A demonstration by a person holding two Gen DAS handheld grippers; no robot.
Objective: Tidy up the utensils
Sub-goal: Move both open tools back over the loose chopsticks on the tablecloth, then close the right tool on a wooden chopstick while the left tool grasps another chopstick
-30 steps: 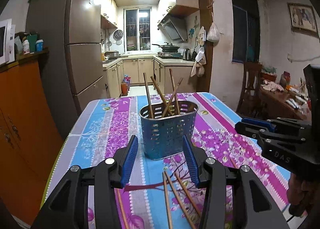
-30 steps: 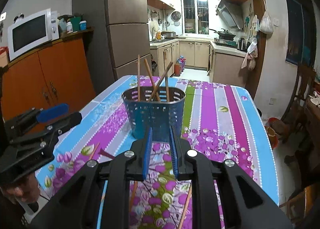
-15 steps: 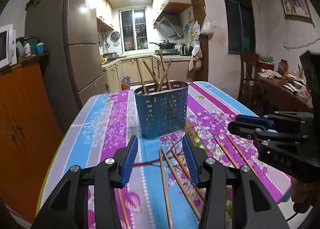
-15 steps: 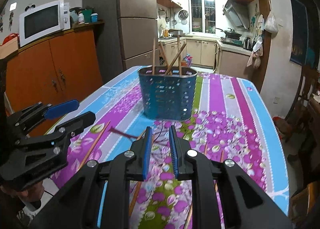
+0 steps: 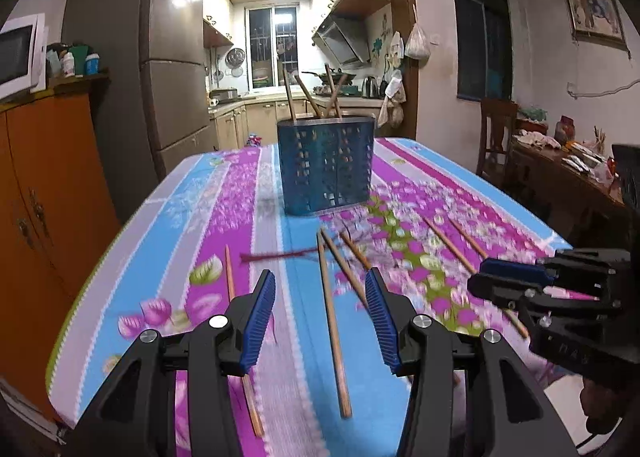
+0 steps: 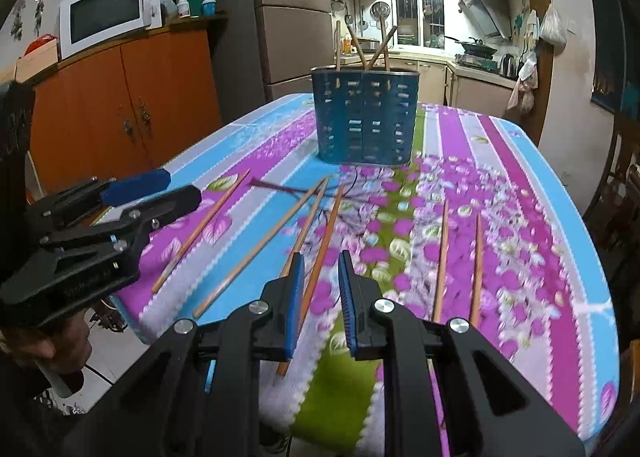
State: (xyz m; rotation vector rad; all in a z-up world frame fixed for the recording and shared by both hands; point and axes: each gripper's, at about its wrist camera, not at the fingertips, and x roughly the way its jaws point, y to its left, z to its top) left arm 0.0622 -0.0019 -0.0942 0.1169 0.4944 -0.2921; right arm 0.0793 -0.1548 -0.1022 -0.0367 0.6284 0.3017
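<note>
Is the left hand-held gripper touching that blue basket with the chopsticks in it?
Apart. The left wrist view shows the left hand-held gripper open, with bare tablecloth and loose chopsticks between it and the blue basket.

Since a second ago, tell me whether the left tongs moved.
Yes. The left tongs backed away from the blue holder and dropped lower toward the table.

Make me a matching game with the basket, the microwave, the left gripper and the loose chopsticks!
Things:
1. utensil basket
2. microwave
3. left gripper
4. loose chopsticks

Places or states:
A. on top of the orange cabinet
B. lying flat on the tablecloth
C. standing upright with chopsticks sticking out
D. jaws wide open, holding nothing

Pairs: 1-C, 2-A, 3-D, 4-B
</note>
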